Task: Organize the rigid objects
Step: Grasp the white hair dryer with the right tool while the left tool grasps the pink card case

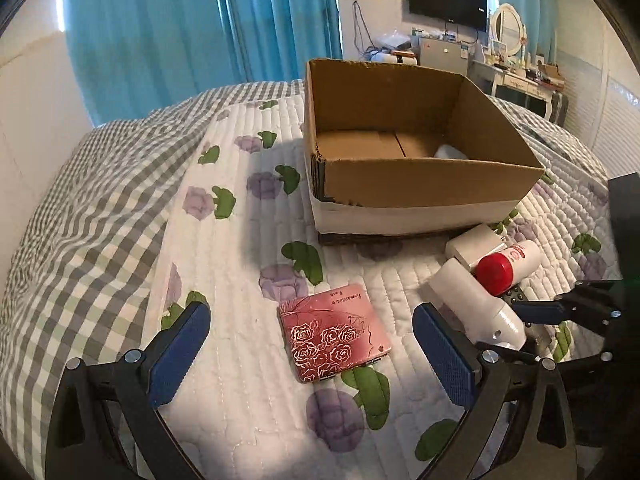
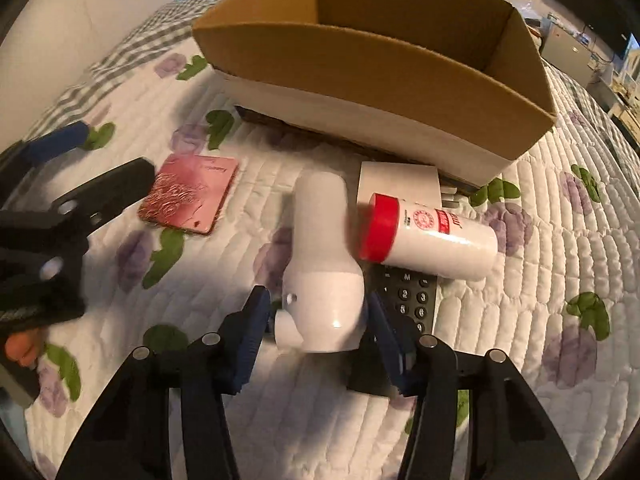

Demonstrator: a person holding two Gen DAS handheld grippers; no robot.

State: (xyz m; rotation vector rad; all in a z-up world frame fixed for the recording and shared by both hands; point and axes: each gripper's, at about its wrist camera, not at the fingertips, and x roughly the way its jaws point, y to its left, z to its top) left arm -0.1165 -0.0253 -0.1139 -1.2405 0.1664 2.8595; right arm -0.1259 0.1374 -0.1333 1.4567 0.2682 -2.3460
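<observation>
A pink rose-patterned case (image 1: pixel 334 336) lies on the quilt between the wide-open pads of my left gripper (image 1: pixel 316 352), which hovers over it empty. My right gripper (image 2: pixel 316 328) has its blue pads on both sides of the wide end of a white handheld device (image 2: pixel 320 268), closed on it. Next to it lie a white bottle with a red cap (image 2: pixel 424 236), a white box (image 2: pixel 400 184) and a black remote (image 2: pixel 408 300). The open cardboard box (image 1: pixel 400 144) stands behind them; something white lies in its far corner (image 1: pixel 450 153).
All lies on a bed with a white floral quilt (image 1: pixel 248 280) and a grey checked cover (image 1: pixel 80 220) at left. Blue curtains, a wall TV and a dresser stand behind. The right gripper shows at the right edge of the left wrist view (image 1: pixel 560 312).
</observation>
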